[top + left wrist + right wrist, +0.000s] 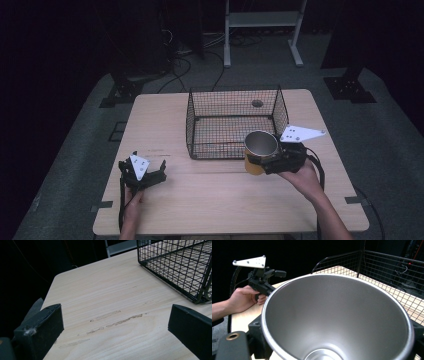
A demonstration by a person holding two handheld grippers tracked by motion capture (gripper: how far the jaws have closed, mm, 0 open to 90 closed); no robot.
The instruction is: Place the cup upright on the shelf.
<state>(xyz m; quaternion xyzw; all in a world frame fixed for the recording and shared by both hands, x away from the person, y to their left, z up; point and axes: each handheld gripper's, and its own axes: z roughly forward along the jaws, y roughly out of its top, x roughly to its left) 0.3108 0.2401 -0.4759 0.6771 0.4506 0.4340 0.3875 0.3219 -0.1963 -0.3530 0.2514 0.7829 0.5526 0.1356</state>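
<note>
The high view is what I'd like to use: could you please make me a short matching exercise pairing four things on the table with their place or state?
Things:
1. wire basket
2. metal cup
3. left gripper
4. right gripper

Place or state:
a. open, holding nothing, at the table's left front
b. empty, standing at the middle back of the table
c. held upright just in front of the basket's near right corner
d. shut on the cup

Pairs: 1-b, 2-c, 3-a, 4-d
</note>
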